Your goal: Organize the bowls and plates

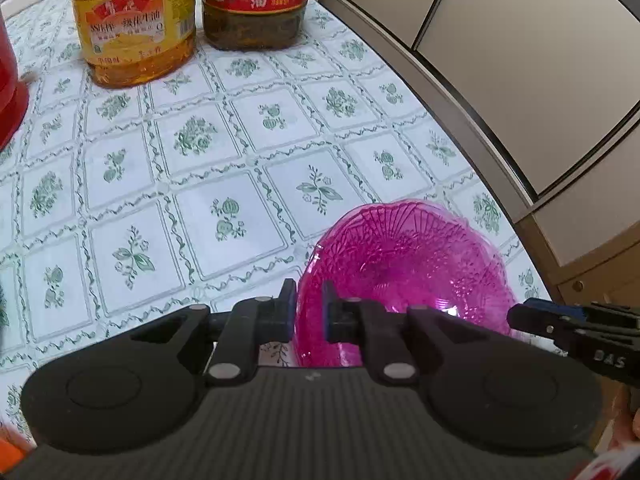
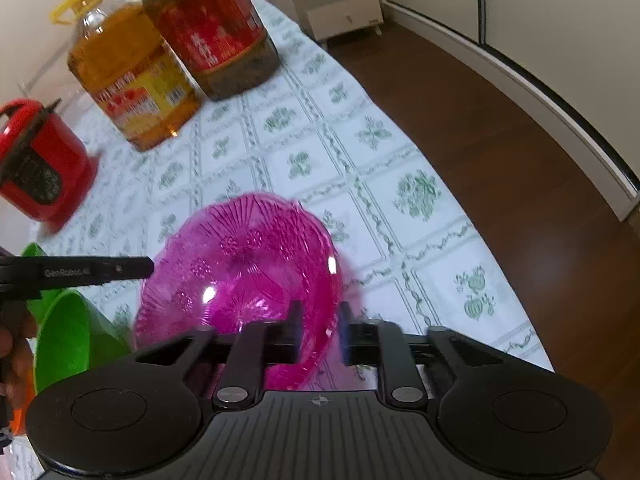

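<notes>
A clear magenta plastic bowl [image 1: 404, 264] with a cut-glass pattern is near the table's right edge, tilted. My left gripper [image 1: 309, 312] straddles its left rim, with a small gap between the fingers. My right gripper [image 2: 320, 330] straddles the opposite rim of the bowl [image 2: 240, 268]. It shows in the left wrist view [image 1: 560, 320] at the bowl's right side. The left gripper shows in the right wrist view [image 2: 100, 270] at the bowl's left rim. Green plastic bowls [image 2: 72, 336] sit left of the magenta bowl.
Two large oil bottles, a yellow one [image 1: 136, 24] and a red-labelled one [image 1: 256, 4], stand at the back of the flowered tablecloth [image 1: 200, 184]. A red rice cooker [image 2: 40, 168] stands at the left. The table edge [image 2: 460, 200] drops to a wooden floor on the right.
</notes>
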Available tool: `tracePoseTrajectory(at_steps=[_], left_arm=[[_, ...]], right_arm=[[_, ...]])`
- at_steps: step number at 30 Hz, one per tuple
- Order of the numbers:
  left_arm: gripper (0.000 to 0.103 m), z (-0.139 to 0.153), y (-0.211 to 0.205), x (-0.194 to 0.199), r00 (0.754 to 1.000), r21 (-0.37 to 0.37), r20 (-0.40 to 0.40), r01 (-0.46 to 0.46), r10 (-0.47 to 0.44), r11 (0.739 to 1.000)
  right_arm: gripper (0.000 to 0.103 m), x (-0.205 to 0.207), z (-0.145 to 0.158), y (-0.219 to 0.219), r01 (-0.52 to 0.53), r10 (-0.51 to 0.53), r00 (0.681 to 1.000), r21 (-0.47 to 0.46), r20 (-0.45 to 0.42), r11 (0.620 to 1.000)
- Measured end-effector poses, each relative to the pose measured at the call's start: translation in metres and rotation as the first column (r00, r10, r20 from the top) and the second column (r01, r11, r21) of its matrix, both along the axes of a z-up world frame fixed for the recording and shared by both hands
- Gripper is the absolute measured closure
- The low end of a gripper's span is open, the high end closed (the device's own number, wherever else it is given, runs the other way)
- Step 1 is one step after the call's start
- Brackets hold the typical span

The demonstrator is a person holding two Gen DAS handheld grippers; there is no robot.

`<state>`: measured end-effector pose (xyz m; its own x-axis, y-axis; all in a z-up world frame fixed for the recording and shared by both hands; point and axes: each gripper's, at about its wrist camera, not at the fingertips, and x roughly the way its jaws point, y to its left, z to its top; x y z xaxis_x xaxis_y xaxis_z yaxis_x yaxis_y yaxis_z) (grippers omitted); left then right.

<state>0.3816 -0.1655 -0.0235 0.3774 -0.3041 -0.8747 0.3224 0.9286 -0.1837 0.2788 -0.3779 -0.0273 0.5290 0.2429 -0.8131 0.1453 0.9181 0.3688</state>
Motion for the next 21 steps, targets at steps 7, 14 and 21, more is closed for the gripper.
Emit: tracePoseTrajectory(at_steps=[7, 14, 21], left_arm=[[0.093, 0.011, 0.007, -0.001, 1.0, -0.039, 0.011, -0.019, 0.02, 0.999], [0.093, 0.024, 0.017, -0.013, 0.998, -0.078, 0.04, -0.047, 0.05, 0.996], [0.092, 0.049, 0.022, -0.047, 0.995, -0.145, 0.081, -0.053, 0.065, 0.988]], right_arm=[[0.07, -0.006, 0.009, -0.013, 0.037, -0.038, 0.999, 0.028, 0.031, 0.999], [0.07, -0.017, 0.018, -0.019, 0.058, -0.06, 0.998, 0.045, 0.035, 0.997], [0.07, -0.036, 0.037, -0.014, 0.058, -0.061, 0.996, 0.059, 0.06, 0.997]])
